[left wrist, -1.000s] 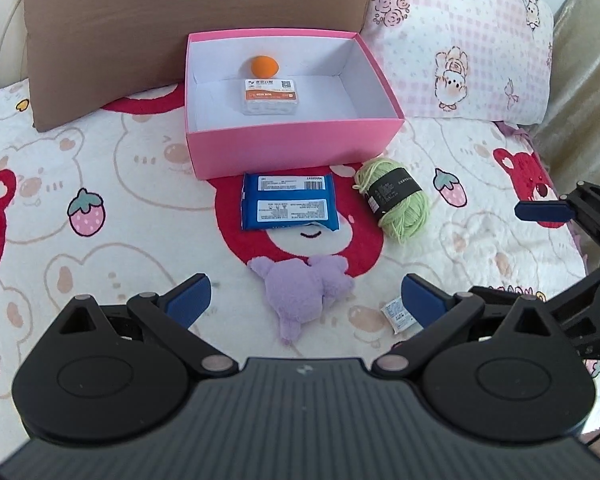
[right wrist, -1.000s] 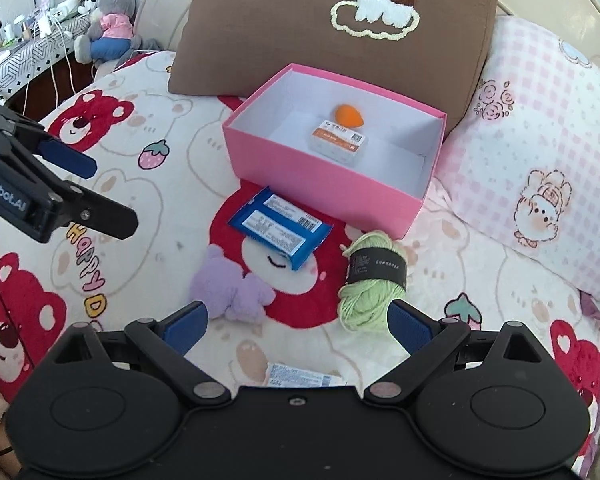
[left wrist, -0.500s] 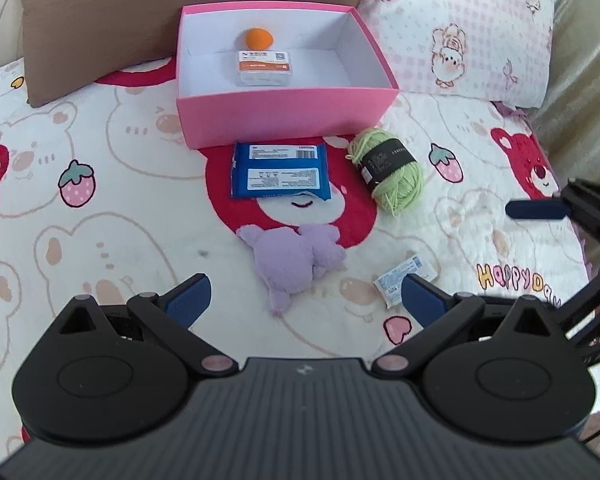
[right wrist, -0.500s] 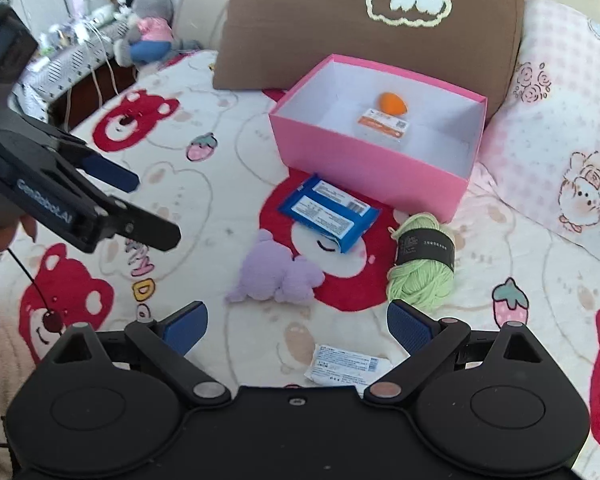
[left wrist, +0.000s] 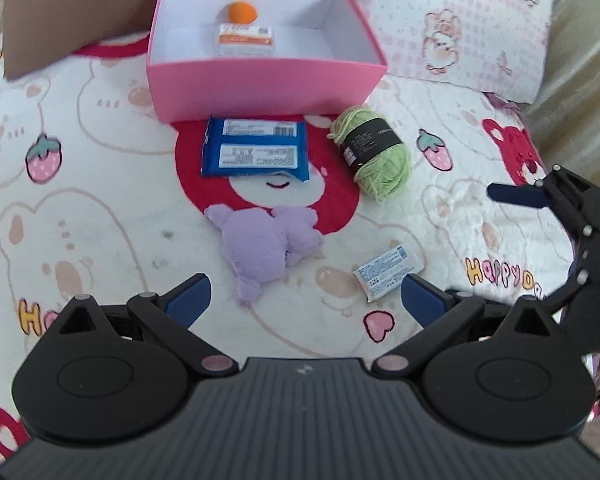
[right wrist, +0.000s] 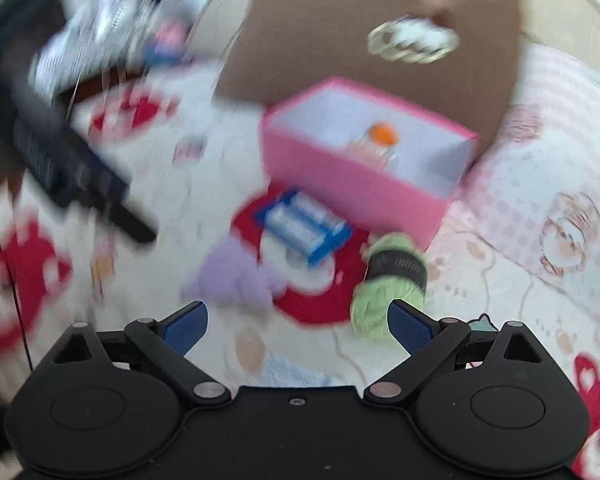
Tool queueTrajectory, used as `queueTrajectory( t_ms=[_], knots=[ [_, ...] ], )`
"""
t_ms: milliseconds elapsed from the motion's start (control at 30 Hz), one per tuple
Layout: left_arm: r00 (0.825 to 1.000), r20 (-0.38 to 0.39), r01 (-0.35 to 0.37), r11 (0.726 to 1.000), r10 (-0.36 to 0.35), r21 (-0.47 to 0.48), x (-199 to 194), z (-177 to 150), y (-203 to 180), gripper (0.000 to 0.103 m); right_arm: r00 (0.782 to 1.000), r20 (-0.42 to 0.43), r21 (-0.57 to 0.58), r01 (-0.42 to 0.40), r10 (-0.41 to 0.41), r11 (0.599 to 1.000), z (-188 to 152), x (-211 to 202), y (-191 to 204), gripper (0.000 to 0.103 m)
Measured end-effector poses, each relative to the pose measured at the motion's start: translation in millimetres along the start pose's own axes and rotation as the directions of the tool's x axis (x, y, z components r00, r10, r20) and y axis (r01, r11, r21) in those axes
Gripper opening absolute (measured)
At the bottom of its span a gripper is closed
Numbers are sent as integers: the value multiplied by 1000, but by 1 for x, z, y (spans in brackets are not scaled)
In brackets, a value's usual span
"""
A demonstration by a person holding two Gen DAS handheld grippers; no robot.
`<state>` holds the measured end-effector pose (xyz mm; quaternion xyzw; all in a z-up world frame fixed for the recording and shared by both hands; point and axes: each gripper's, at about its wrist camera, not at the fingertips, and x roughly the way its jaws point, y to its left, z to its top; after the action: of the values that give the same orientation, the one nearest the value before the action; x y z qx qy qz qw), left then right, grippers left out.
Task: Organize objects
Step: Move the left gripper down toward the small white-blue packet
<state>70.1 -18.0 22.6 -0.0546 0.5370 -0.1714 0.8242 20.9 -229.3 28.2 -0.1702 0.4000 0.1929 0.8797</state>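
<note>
A pink box (left wrist: pixel 260 84) (right wrist: pixel 352 188) stands on the bed and holds an orange ball (left wrist: pixel 241 12) and a small white-orange pack (left wrist: pixel 247 36). In front of it lie a blue wrapper pack (left wrist: pixel 256 153) (right wrist: pixel 304 228), a green yarn ball (left wrist: pixel 374 152) (right wrist: pixel 388 280), a purple plush toy (left wrist: pixel 266 246) (right wrist: pixel 232 276) and a small white sachet (left wrist: pixel 388 272). My left gripper (left wrist: pixel 304 300) is open and empty, just short of the plush. My right gripper (right wrist: pixel 296 326) is open and empty too, its right finger over the yarn; that view is blurred.
The bedspread (left wrist: pixel 80 200) has red bear and strawberry prints. A brown cushion (right wrist: pixel 380 40) and a pink checked pillow (left wrist: pixel 460 24) lie behind the box. The right gripper's body (left wrist: pixel 580 240) shows at the right edge of the left wrist view.
My left gripper has drawn back and tilted, so the objects sit higher in its view. My right gripper is swinging fast, blurring its view, and now sits closer to the yarn.
</note>
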Motion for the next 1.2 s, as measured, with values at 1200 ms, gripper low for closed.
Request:
queueTrajectory(
  t_ms=[1200],
  knots=[
    [990,-56,126,991,-128,-49,118,-43,-28,100,995,-88,241,-22,45,970,-91,96,-8,98]
  ],
)
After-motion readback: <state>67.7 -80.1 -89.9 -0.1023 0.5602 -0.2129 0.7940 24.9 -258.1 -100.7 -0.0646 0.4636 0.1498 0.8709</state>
